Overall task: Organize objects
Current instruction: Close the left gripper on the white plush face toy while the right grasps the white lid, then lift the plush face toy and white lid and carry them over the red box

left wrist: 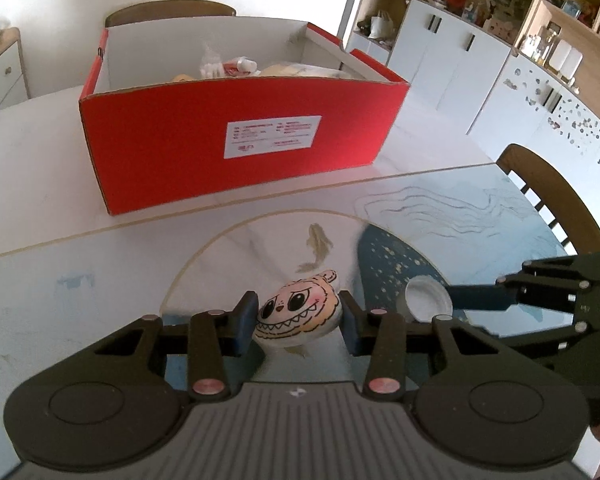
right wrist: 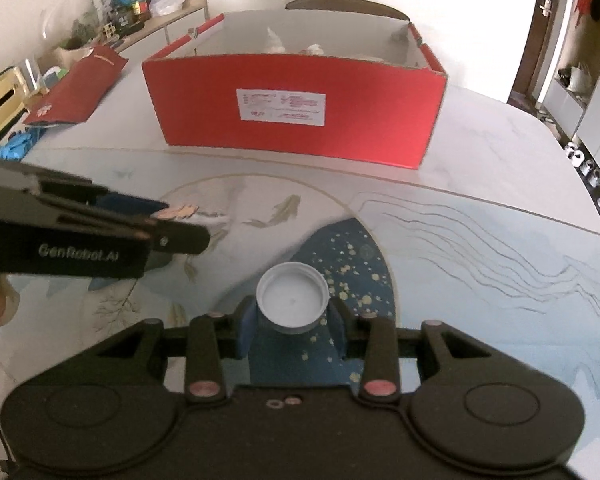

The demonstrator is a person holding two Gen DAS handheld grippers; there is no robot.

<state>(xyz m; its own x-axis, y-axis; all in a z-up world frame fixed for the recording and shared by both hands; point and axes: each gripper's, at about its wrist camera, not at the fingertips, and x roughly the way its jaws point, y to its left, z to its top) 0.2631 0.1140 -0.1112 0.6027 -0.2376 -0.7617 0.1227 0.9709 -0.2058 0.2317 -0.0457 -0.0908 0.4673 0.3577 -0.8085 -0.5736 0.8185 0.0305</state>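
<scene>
A round flat toy with a grinning cartoon face (left wrist: 296,312) sits between the blue pads of my left gripper (left wrist: 298,302), which is shut on it just above the table. My right gripper (right wrist: 293,308) is shut on an upturned white plastic lid (right wrist: 292,294), also just off the table. In the left wrist view the white lid (left wrist: 428,298) shows at the right, close beside the toy. From the right wrist, the left gripper (right wrist: 180,220) reaches in from the left with the toy's edge (right wrist: 180,211) peeking out. Behind both stands an open red cardboard box (left wrist: 236,148) (right wrist: 300,120) holding several items.
The table (left wrist: 40,168) is pale marble with a painted fish and blue pattern. A flat red package (right wrist: 80,88) lies at its far left, near clutter on a sideboard (right wrist: 148,12). A wooden chair (left wrist: 552,196) stands at the right edge, another behind the box.
</scene>
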